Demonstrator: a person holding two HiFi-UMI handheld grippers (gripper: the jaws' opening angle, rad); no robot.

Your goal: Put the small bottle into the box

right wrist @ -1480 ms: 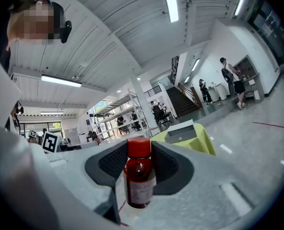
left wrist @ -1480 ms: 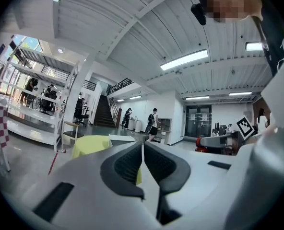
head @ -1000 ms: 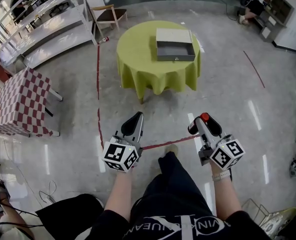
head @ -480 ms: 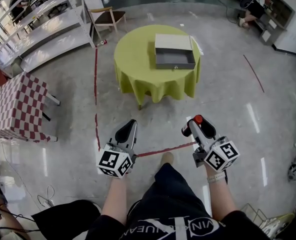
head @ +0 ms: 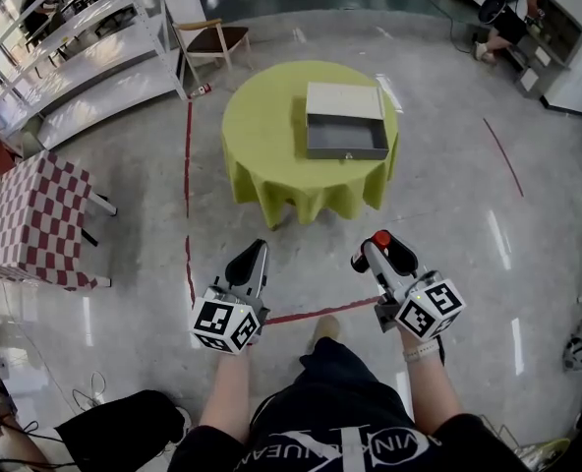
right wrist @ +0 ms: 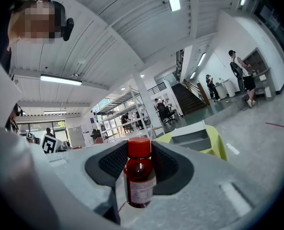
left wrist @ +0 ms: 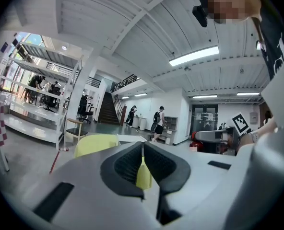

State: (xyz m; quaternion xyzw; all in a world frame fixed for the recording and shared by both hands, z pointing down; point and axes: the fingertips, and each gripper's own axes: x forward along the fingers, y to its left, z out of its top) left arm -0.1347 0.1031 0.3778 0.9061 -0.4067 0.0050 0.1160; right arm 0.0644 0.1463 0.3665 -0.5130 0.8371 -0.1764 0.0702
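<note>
My right gripper [head: 374, 247] is shut on a small dark-red bottle [head: 368, 251] with a red cap; in the right gripper view the bottle [right wrist: 139, 174] stands upright between the black pads. My left gripper [head: 251, 257] is shut with nothing in it, its pads [left wrist: 127, 164] meeting at a thin seam. An open grey box [head: 344, 120] lies on a round table with a yellow-green cloth [head: 268, 141], some way ahead of both grippers over the floor. The same box [right wrist: 194, 135] appears in the right gripper view beyond the bottle.
A red-and-white checked table [head: 30, 226] stands at the left. White shelving [head: 85, 52] and a wooden chair [head: 215, 39] are at the back left. Red tape lines [head: 188, 195] cross the shiny floor. A person's legs fill the bottom of the head view.
The round table and box have come slightly nearer and lower in the head view as the person walks toward them. Both grippers keep their hold and pose.
</note>
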